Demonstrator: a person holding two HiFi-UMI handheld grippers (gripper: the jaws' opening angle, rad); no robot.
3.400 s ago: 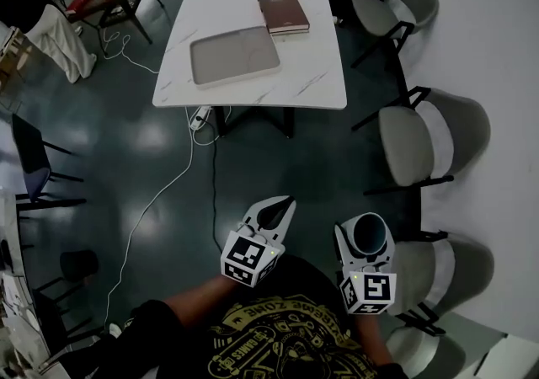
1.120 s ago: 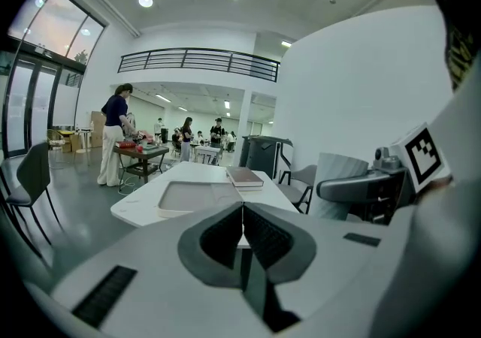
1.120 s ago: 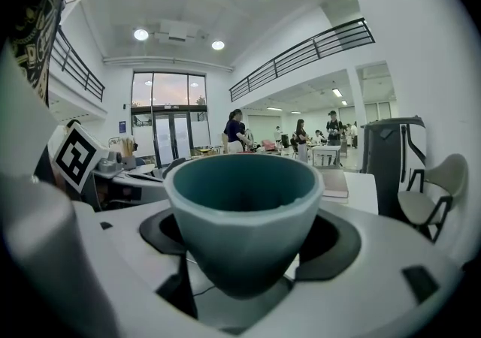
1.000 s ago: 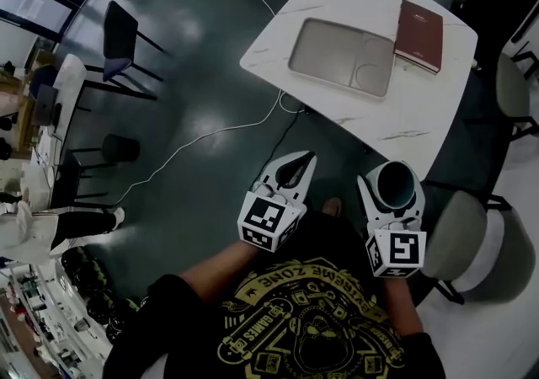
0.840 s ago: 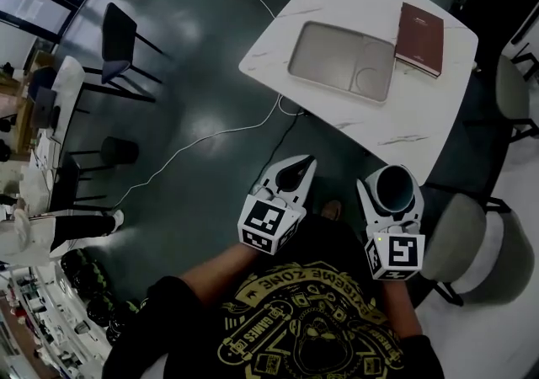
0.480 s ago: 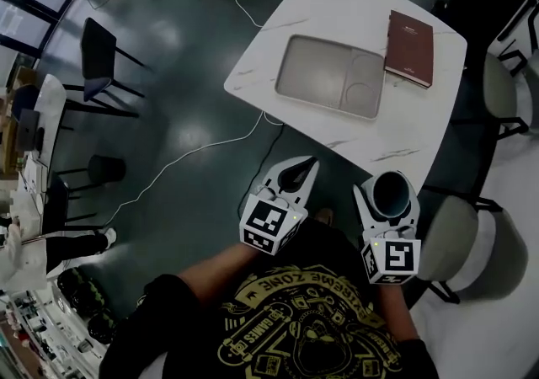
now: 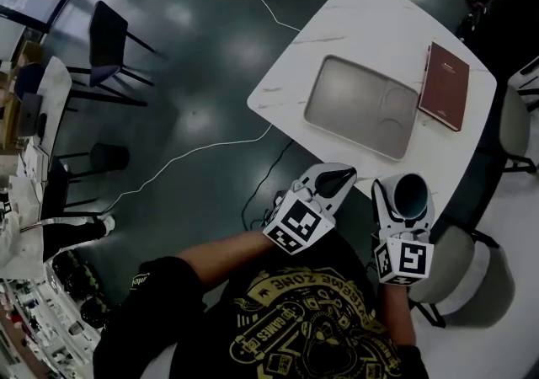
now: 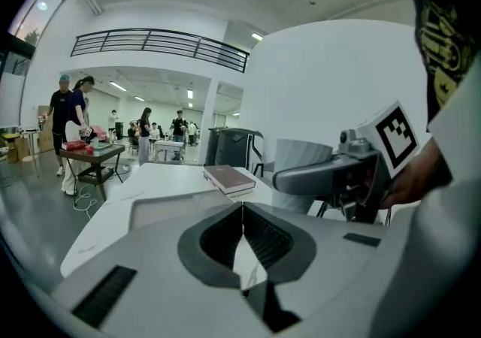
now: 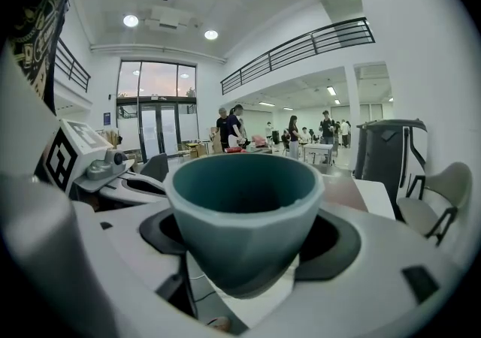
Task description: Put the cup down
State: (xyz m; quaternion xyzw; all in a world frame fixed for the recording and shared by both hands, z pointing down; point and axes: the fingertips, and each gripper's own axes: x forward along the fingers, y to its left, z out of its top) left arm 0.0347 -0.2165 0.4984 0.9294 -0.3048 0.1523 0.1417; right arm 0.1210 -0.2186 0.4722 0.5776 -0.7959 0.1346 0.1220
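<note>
So, we were looking down at a dark, shiny floor [image 7: 194, 74] with a white marbled table [image 7: 354, 28] standing on it. A black chair [image 7: 109, 32] sat well off to the far left, and a grey padded chair [image 7: 461, 261] was tucked in just beside the table's near right corner. A thin white cable [image 7: 185, 152] snaked over the floor toward the underside of the table. On the tabletop a grey tray [image 7: 362, 106] with a few shallow compartments lay flat around the middle. A dark red book [image 7: 444, 87] lay closed just beside the tray's right end, close to it but apart. Both tools were out in front of us, near the table's closest edge and side by side. The left gripper [image 7: 341, 175] had its jaws pressed right together, ribbed pads touching, with nothing between them, and it pointed across the table toward the book. The right gripper [image 7: 408, 184] had its jaws spread wide and clamped on the lower body of the cup [image 7: 412, 196]. That cup was teal, upright with its mouth facing up, and held up off the table right at the near corner, just beside the left gripper's tip.
</note>
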